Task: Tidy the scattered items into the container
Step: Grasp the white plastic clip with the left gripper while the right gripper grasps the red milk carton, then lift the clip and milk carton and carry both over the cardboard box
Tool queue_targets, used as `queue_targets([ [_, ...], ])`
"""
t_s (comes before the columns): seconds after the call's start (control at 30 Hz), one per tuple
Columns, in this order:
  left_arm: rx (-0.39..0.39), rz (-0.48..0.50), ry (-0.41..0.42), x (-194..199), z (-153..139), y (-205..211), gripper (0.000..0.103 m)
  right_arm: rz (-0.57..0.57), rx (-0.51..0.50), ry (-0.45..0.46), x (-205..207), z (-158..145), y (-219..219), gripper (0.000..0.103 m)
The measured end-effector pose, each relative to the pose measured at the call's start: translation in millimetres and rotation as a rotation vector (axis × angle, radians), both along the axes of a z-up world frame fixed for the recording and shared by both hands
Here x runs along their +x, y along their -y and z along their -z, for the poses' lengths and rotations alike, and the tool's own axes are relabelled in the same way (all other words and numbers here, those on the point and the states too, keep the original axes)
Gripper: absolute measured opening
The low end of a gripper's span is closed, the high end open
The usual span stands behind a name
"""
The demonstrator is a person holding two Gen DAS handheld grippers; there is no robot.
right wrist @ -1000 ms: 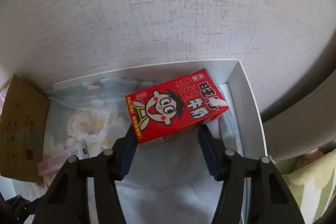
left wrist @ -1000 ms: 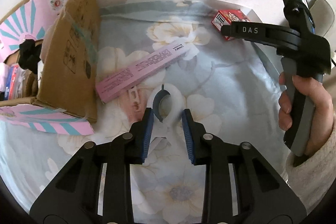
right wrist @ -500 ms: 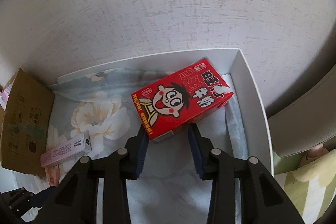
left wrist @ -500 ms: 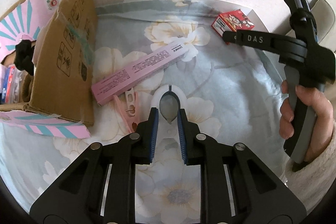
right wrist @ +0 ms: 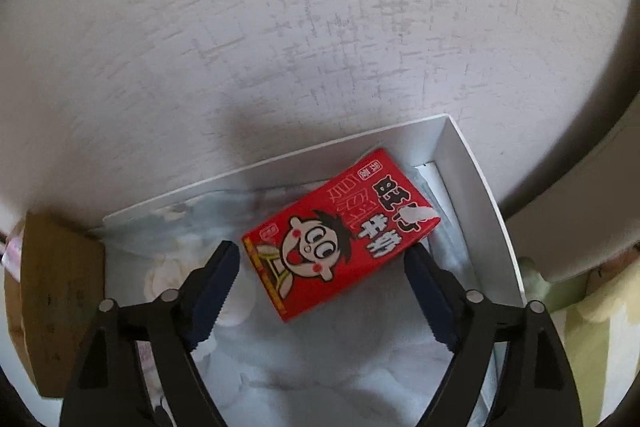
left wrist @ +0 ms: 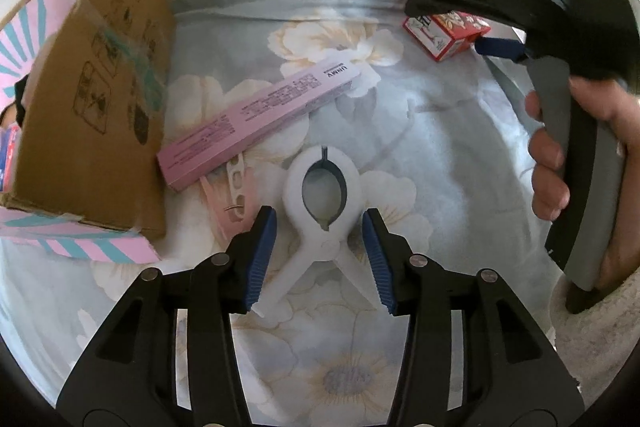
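Note:
In the left wrist view my left gripper (left wrist: 319, 259) is open, its blue pads on either side of a white plastic clamp (left wrist: 323, 211) lying on the floral cloth, not touching it. A pink peg (left wrist: 234, 195) lies just left, beside a long pink box (left wrist: 260, 123). In the right wrist view my right gripper (right wrist: 322, 291) is open wide around a red milk carton (right wrist: 340, 231) lying in the white tray's corner; the carton (left wrist: 448, 31) and right gripper show at the left view's upper right. The cardboard container (left wrist: 92, 87) stands at the left.
The white tray's rim (right wrist: 476, 187) runs against a textured wall (right wrist: 320, 27). The cardboard box's pink striped flaps (left wrist: 80, 247) stick out towards me. A hand (left wrist: 560, 155) holds the right gripper's handle at the right.
My left gripper closed on the white clamp half a second ago and has opened again, the clamp resting on the cloth. My right gripper narrowed, then opened wide around the carton.

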State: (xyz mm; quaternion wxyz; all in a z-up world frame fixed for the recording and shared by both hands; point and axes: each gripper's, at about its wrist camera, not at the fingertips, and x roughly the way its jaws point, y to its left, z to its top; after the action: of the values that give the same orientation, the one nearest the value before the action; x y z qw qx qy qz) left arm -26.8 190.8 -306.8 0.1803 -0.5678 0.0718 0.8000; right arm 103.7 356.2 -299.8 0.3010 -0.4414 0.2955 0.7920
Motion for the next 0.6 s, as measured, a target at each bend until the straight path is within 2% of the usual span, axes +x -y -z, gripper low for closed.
queue_targets([
  [0.2,-0.009,0.028,-0.010,1.1,1.3,-4.1,0.042,0.094,-0.040,0.042,6.3,10.6,-6.6,0.084],
  [0.3,0.007,0.027,0.000,-0.8,0.8,0.4,0.036,0.133,-0.045,0.049,13.9,12.4,-9.1,0.081],
  [0.4,0.025,0.020,0.014,-2.3,0.7,7.6,0.036,0.128,-0.036,0.045,23.3,12.8,-7.0,0.077],
  [0.6,0.051,0.027,0.020,-1.4,-0.9,14.4,0.035,0.069,0.049,0.083,41.5,8.8,11.3,0.067],
])
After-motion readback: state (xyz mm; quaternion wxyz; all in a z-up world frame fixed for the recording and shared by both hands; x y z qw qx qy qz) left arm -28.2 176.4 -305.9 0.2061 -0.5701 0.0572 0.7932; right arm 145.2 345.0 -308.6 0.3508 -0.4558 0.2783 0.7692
